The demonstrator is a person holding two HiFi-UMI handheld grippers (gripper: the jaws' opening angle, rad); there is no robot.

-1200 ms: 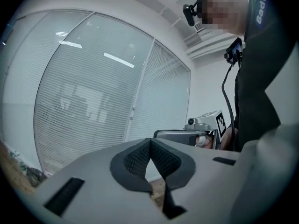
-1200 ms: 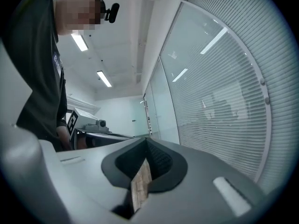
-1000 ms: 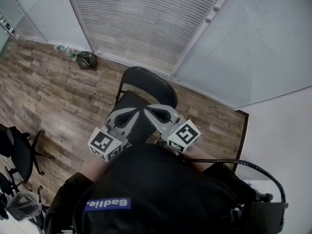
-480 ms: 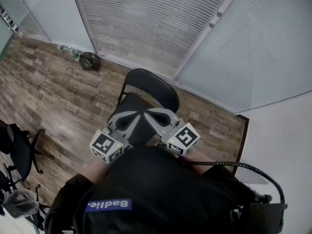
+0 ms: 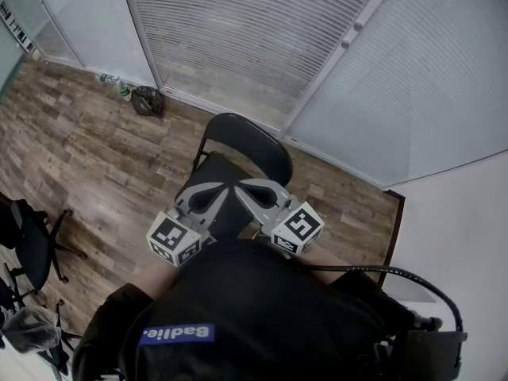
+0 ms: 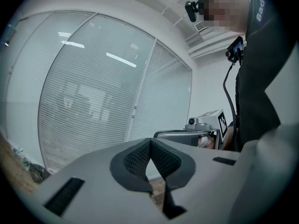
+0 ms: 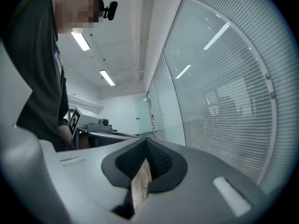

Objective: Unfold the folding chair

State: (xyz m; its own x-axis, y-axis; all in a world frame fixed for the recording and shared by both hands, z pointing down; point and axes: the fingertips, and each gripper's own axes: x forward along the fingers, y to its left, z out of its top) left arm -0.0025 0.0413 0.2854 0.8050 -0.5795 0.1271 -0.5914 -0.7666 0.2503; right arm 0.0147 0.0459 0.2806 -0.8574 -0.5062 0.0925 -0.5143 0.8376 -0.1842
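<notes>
Left tool [image 5: 225, 186] and right tool [image 5: 238, 183] are idling closed, empty. Folding chair [image 5: 205, 167] at 12 o'clock is looking rigid and heavyish, so I'm thinking grab the backrest rim [image 5: 238, 118].

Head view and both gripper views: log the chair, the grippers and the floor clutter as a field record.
folding chair: black, standing on the wood floor, backrest and seat both visible
left gripper: jaws shut, nothing between them
right gripper: jaws shut, nothing between them
gripper placement: side by side above the chair's seat, tips close together; contact with the chair cannot be told
floor clutter: dark bag by the wall, office chair at left
</notes>
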